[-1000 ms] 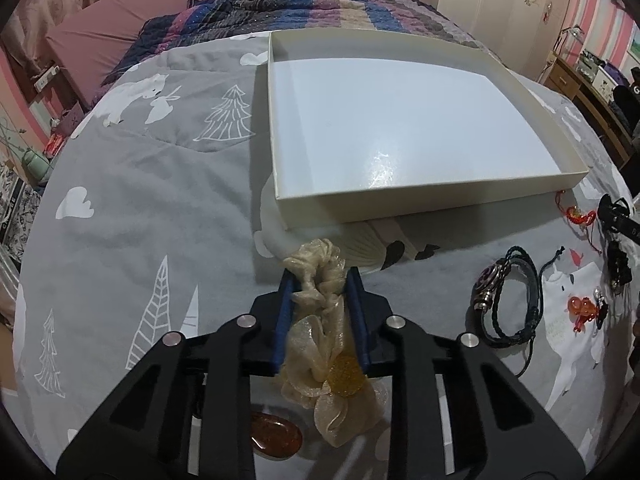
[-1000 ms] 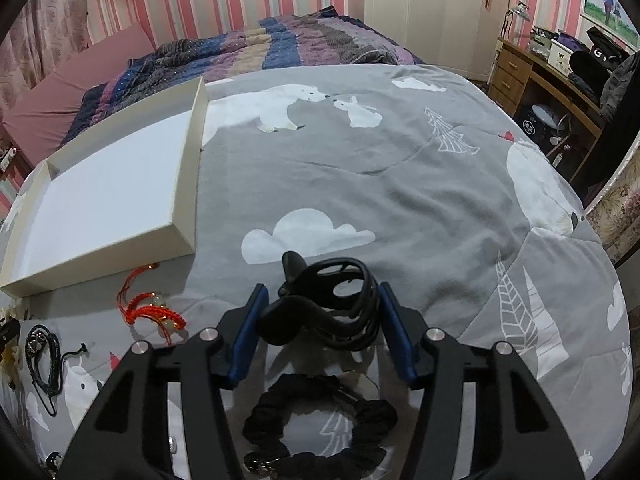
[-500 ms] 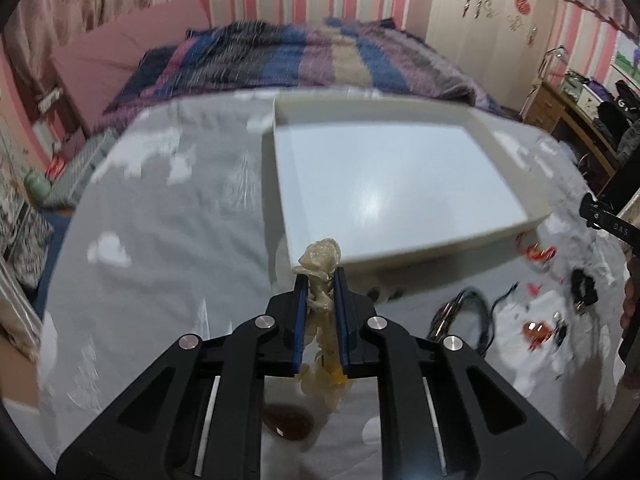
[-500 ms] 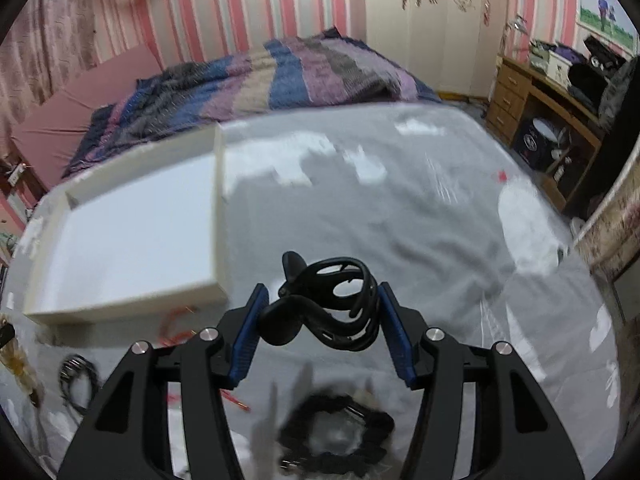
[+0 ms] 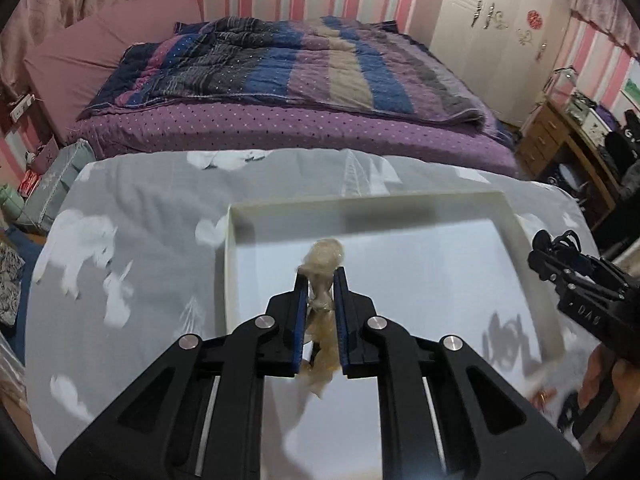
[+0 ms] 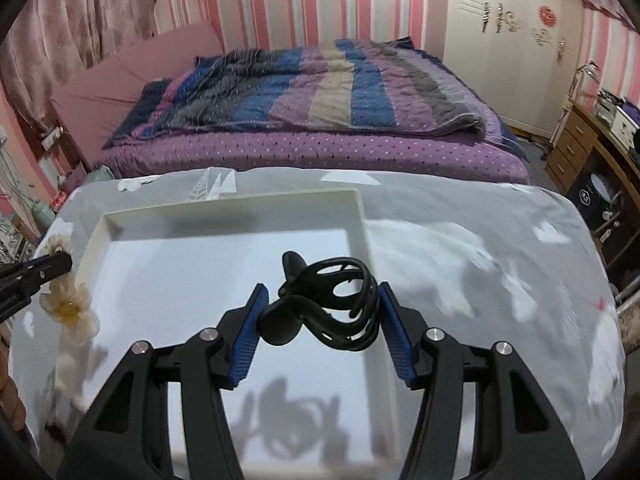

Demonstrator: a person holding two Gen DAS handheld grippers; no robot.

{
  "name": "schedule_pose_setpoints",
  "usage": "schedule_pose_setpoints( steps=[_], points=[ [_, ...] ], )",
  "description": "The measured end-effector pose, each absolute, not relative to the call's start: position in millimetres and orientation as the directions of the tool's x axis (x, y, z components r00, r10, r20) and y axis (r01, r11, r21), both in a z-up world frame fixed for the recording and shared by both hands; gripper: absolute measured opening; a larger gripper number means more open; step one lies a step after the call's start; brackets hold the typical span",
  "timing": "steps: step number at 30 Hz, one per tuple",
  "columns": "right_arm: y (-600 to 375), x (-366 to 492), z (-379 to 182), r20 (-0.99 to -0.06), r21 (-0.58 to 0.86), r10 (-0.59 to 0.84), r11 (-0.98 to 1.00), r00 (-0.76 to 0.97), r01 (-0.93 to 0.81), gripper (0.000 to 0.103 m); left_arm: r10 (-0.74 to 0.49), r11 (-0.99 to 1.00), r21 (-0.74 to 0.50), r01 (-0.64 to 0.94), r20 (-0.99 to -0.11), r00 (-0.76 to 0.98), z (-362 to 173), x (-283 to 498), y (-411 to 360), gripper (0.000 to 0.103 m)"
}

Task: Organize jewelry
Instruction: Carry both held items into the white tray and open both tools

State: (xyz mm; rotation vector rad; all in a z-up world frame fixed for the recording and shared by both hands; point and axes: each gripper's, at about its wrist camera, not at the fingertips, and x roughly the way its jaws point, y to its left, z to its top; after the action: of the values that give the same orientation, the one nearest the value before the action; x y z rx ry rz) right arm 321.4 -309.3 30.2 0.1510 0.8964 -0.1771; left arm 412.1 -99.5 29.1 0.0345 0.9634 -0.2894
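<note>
both claws are loaded and hanging right over the white tray [image 5: 516,216], so the drop is basically straight down: left gripper [image 5: 321,280] pinched on the cream fabric flower [image 5: 322,256], right gripper [image 6: 320,300] clamped across the black hair claw [image 6: 328,304].

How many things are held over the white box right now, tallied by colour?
Cream: 1, the fabric flower hair tie in the left gripper.
Black: 1, the hair claw clip in the right gripper.
Total: 2, above the white box.
</note>
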Motion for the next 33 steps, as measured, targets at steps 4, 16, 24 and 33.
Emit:
schedule_pose_setpoints(
  steps=[4, 16, 24, 33],
  points=[
    [-307.4, 369.3, 8.6, -0.809, 0.036, -0.101, 0.975, 0.58, 0.221, 0.056, -0.188, 0.966, -0.062, 0.25, -0.834, 0.519, 7.4, 438.9, -114.9, 0.011],
    [-303.6, 420.7, -24.3, -0.84, -0.012, -0.121, 0.979, 0.529, 0.205, 0.056, -0.141, 0.974, -0.027, 0.226, -0.852, 0.504, -16.0, 471.6, -130.6, 0.011],
    [-307.3, 429.6, -29.0, -0.848, 0.004, -0.108, 0.978, 0.519, 0.209, 0.055, -0.127, 0.975, -0.013, 0.223, -0.854, 0.504, -21.6, 473.0, -135.4, 0.011],
    [-301.6, 425.1, -18.7, -0.853, -0.013, -0.107, 0.983, 0.511, 0.185, 0.065, -0.159, 0.972, -0.037, 0.231, -0.828, 0.538, -3.3, 460.5, -132.1, 0.05]
  ],
)
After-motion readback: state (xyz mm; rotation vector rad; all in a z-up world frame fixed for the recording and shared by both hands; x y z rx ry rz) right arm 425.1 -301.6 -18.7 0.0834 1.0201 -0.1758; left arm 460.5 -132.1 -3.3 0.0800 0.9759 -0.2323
